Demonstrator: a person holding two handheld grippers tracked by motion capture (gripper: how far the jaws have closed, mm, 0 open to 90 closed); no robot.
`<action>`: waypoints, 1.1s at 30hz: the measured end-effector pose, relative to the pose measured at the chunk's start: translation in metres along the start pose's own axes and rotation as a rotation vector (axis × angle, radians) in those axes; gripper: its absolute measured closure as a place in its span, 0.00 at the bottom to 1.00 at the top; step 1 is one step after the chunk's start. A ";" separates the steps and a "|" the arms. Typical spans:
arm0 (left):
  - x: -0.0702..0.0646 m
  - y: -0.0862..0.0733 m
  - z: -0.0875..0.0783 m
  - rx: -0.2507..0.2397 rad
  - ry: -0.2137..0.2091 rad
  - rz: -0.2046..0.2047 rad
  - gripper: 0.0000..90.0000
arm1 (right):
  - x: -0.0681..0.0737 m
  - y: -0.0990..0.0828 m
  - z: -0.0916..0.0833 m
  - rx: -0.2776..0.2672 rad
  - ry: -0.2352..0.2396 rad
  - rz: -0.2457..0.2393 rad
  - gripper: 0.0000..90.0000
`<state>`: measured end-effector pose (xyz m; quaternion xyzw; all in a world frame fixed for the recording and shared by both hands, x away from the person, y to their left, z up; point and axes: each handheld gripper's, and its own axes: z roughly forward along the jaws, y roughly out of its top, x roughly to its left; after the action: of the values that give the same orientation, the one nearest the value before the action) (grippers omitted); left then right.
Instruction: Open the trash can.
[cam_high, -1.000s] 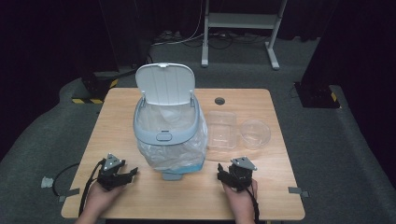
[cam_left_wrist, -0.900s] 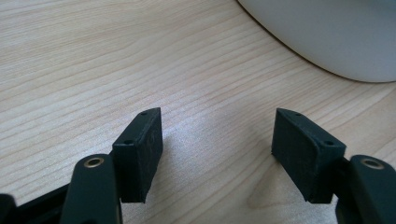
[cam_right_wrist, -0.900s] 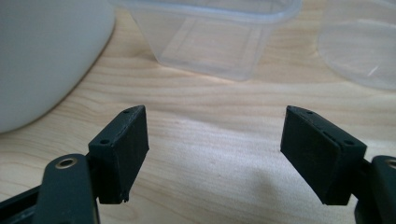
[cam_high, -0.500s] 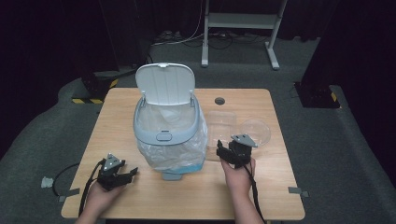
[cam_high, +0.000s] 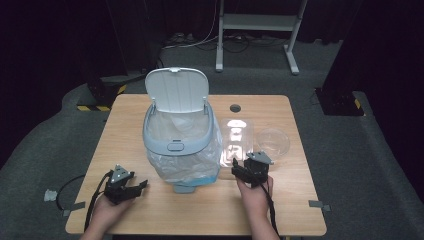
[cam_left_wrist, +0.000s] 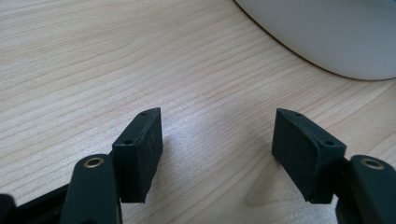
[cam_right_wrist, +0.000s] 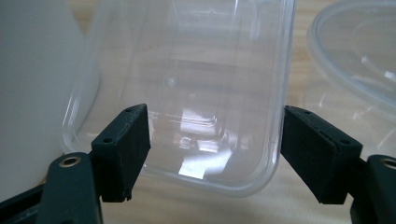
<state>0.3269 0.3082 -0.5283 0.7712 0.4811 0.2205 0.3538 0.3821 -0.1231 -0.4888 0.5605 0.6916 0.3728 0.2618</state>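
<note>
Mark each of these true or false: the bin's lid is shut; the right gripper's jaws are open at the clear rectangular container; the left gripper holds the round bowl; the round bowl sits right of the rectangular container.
1. The bin's lid is shut. False: the lid of the bin stands open.
2. The right gripper is open at the clear rectangular container. True.
3. The left gripper holds the round bowl. False: it is open over bare table.
4. The round bowl sits right of the container. True.

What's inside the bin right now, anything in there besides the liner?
The bin stands open, its lid up, lined with a clear bag. Nothing else shows through the opening. The bottom is hidden behind the front rim and the crinkled plastic.
</note>
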 end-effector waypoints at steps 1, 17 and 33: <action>0.000 0.000 0.000 0.001 -0.001 0.000 0.37 | 0.000 -0.004 -0.001 0.008 0.006 -0.004 0.27; -0.001 0.000 0.000 0.001 0.001 -0.005 0.37 | 0.002 -0.039 -0.001 0.089 0.025 -0.002 0.28; 0.000 0.000 0.000 0.000 0.002 -0.004 0.37 | -0.017 -0.015 -0.033 -0.073 0.070 -0.010 0.43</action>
<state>0.3271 0.3076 -0.5283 0.7702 0.4829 0.2204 0.3536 0.3518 -0.1487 -0.4821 0.5336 0.6892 0.4159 0.2594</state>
